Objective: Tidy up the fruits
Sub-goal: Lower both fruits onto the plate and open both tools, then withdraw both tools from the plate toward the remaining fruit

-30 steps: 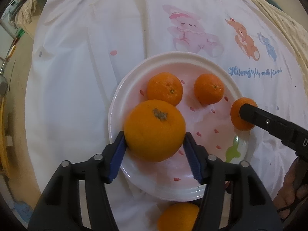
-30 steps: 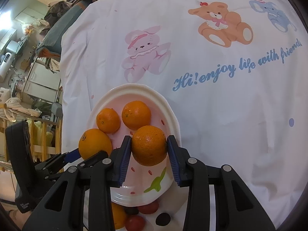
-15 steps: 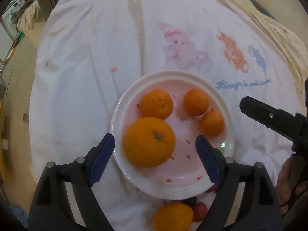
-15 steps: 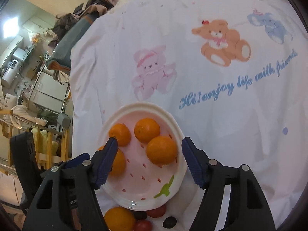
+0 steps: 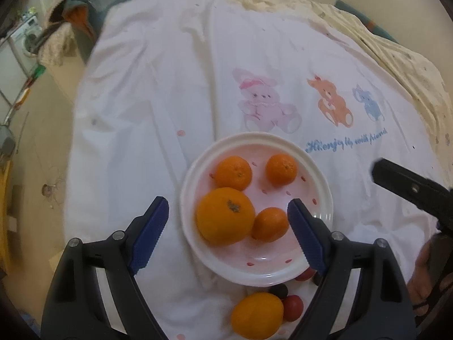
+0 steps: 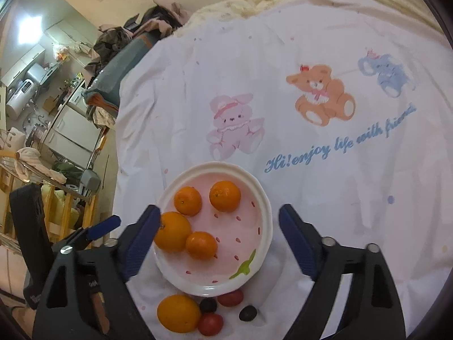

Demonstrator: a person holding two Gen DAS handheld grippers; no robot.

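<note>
A white plate with a pink centre lies on a white cartoon-print cloth and holds several oranges. A large orange touches a small one; two more small oranges sit at the far side. My left gripper is open and empty, raised above the plate's near side. My right gripper is open and empty too, above the plate in the right wrist view. One more orange lies on the cloth in front of the plate.
Small red tomatoes and dark round fruits lie beside the loose orange near the plate's front rim. The cloth covers a bed. A cluttered room with shelves lies beyond the left edge.
Both grippers opened and let go of their oranges onto the plate, then drew back and up. The small orange has rolled against the large one.
</note>
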